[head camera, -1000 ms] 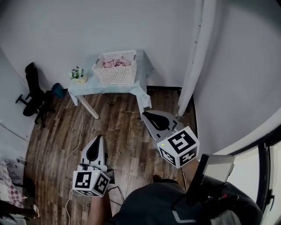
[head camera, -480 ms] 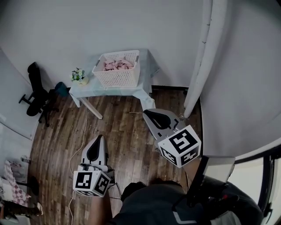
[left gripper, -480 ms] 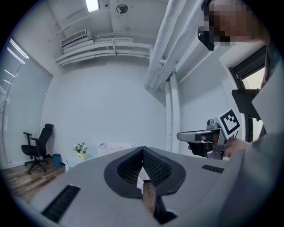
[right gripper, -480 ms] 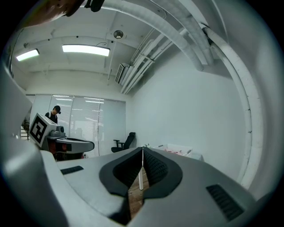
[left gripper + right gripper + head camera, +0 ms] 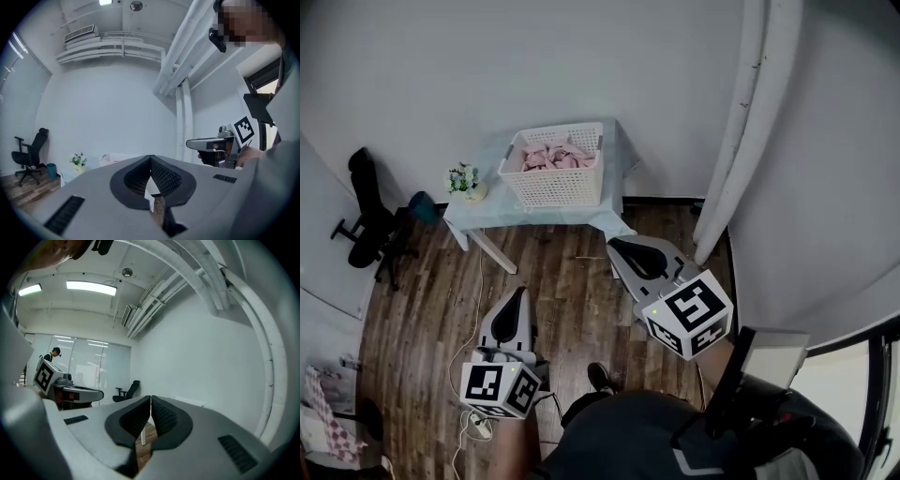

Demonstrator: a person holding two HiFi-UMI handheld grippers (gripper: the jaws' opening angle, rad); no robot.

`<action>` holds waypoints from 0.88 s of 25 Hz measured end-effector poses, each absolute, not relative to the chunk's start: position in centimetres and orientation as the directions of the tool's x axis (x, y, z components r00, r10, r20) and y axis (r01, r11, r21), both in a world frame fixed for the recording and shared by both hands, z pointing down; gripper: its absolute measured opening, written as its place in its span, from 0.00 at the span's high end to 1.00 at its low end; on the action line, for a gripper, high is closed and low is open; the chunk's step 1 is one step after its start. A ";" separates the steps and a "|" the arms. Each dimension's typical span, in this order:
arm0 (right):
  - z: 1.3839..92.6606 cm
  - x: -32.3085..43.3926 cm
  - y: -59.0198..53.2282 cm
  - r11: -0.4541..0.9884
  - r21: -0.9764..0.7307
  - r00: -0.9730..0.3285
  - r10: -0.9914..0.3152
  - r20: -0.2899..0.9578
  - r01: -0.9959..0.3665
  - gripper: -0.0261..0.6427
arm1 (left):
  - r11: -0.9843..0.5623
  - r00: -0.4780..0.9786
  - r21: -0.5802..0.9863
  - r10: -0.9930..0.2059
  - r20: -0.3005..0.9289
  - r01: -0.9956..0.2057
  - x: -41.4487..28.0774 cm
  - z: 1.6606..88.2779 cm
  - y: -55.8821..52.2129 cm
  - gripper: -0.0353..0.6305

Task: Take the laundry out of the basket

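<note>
A white slatted laundry basket (image 5: 553, 178) stands on a small table covered with a pale blue cloth (image 5: 497, 199) against the far wall. Pink laundry (image 5: 555, 155) is piled inside it. My left gripper (image 5: 520, 294) hangs low at the left over the wood floor, jaws shut and empty. My right gripper (image 5: 615, 247) is held higher at the right, just short of the table's near corner, also shut and empty. In the left gripper view the shut jaws (image 5: 150, 159) point at the basket (image 5: 112, 158) far ahead. In the right gripper view the jaws (image 5: 150, 401) meet with nothing between them.
A small pot of flowers (image 5: 465, 180) sits on the table's left end. A black office chair (image 5: 364, 211) and a blue bin (image 5: 420, 204) stand to the left. A white curtain (image 5: 741, 141) hangs at the right. A cable (image 5: 473, 309) trails across the floor.
The table and basket have shifted lower and nearer in the head view as the person steps toward them. Both grippers stay shut and keep their places in the view.
</note>
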State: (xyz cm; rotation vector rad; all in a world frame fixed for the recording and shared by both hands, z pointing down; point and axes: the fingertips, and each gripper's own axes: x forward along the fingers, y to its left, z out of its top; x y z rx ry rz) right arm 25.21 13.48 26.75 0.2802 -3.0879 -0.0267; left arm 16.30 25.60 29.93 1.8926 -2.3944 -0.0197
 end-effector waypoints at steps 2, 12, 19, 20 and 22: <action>26.5 23.1 13.2 0.982 0.036 -0.981 -0.186 0.050 -0.184 0.94 | 0.221 -0.218 0.067 -0.975 0.047 -0.973 14.1 29.5 25.1 0.93; 26.7 13.9 11.8 0.972 0.065 -0.969 -0.230 0.091 -0.225 0.94 | 0.161 -0.158 0.090 -0.987 0.036 -0.983 4.8 29.9 22.8 0.93; 26.9 9.6 11.1 0.963 0.091 -0.958 -0.264 0.114 -0.255 0.94 | 0.116 -0.113 0.111 -0.993 0.029 -0.987 0.3 30.7 21.6 0.93; 27.0 9.1 10.9 0.962 0.094 -0.957 -0.266 0.117 -0.256 0.94 | 0.113 -0.110 0.116 -0.993 0.029 -0.987 -0.3 30.9 21.4 0.93; 27.3 8.3 10.6 0.962 0.094 -0.955 -0.267 0.130 -0.256 0.94 | 0.108 -0.105 0.129 -0.994 0.032 -0.986 -1.2 31.1 20.9 0.93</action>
